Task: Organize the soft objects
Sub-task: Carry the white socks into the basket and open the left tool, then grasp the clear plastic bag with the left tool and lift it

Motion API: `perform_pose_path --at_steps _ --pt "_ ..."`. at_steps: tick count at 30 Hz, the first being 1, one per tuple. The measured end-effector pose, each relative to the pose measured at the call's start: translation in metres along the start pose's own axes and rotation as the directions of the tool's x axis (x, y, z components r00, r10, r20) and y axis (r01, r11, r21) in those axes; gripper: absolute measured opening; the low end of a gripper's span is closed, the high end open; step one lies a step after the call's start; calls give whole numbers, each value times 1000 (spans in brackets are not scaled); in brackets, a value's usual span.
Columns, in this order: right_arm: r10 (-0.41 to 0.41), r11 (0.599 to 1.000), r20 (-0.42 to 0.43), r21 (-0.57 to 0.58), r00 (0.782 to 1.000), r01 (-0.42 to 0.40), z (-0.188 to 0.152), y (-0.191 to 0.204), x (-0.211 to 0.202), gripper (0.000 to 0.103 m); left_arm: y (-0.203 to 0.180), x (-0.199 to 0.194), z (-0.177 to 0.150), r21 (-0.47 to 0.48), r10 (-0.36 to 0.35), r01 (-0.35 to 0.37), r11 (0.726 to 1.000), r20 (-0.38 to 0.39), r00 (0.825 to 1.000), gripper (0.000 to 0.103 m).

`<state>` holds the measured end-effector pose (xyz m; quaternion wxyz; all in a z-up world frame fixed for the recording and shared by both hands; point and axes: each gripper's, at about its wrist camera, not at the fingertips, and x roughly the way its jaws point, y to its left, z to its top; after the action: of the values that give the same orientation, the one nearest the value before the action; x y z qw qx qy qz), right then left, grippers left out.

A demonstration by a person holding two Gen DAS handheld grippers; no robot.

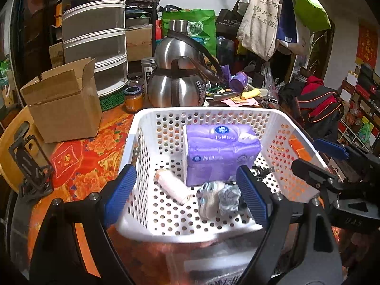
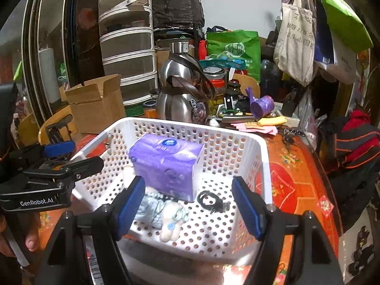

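Observation:
A white perforated basket (image 1: 142,128) (image 2: 263,156) stands on the red and gold tablecloth. Inside it stands a purple tissue pack (image 1: 218,152) (image 2: 166,163). In front of the pack lies a pale soft bundle (image 1: 218,200) (image 2: 166,216). A small pinkish roll (image 1: 172,186) lies to its left, and a coiled black cord (image 2: 210,201) to its right. My left gripper (image 1: 187,197) is open at the basket's near rim, nothing between its blue pads. My right gripper (image 2: 192,206) is likewise open over the near rim, the bundle lying loose below it.
Behind the basket stands a steel kettle flask (image 1: 175,80) (image 2: 180,87). An open cardboard box (image 1: 64,102) (image 2: 97,104) sits at the left, with stacked drawers (image 1: 95,30) behind it. A purple roll (image 2: 261,104), jars and papers crowd the back right. Cloth bags (image 1: 261,21) hang above.

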<state>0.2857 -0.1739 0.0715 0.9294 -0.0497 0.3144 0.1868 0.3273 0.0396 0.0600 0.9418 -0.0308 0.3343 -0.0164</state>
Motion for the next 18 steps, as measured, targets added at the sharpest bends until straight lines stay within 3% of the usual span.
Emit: perform_pose_path --at_steps 6,11,18 --pt "35 999 2 27 999 -35 -19 -7 -36 75 1 -37 -20 -3 -13 13 1000 -1 1000 84" --pt "49 997 -10 65 999 -48 -58 -21 -69 76 12 -61 -55 -34 -35 34 999 -32 999 84" --pt "121 970 -145 225 982 -86 -114 -56 -38 76 32 -38 -102 -122 -76 60 991 -134 988 84"
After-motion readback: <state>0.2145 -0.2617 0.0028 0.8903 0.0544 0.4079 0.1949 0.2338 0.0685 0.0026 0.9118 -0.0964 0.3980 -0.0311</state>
